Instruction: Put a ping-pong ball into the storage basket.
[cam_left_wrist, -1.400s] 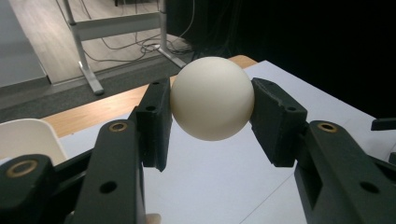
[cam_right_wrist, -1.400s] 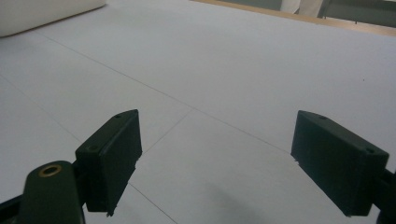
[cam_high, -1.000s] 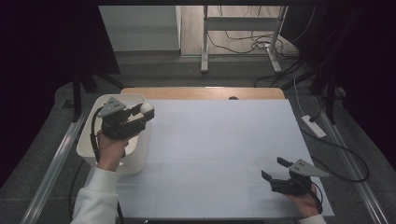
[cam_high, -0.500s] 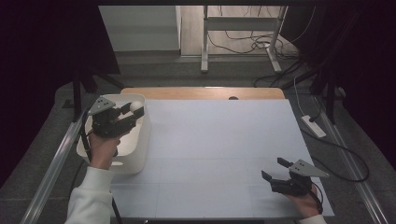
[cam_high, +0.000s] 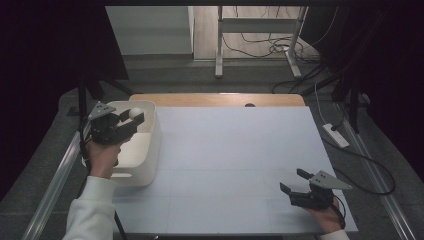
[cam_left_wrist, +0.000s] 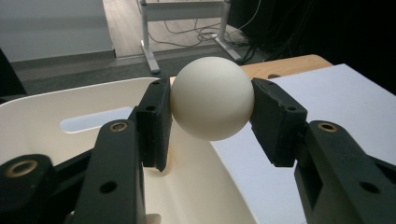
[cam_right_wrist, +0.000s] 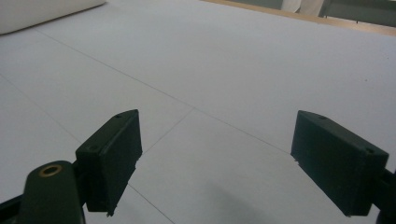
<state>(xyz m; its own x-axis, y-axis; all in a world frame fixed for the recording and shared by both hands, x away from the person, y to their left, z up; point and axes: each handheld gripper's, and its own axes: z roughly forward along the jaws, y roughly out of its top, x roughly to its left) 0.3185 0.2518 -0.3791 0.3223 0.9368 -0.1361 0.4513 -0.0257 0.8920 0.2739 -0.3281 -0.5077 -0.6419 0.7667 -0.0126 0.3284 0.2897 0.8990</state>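
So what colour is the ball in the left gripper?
Cream-white ball, plain, clearest in the left gripper view.

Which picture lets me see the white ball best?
The left gripper view: the white ball looms close and sharp, squeezed between the left hand-held gripper and its black jaws, above the white bin. In the high view the ball is a tiny dot.

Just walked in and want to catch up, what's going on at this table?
A person works with a gripper in each hand. The left gripper is clamped on a white ball, holding it over a white bin at the table's left edge. The right gripper rests open above the white tabletop, holding nothing.
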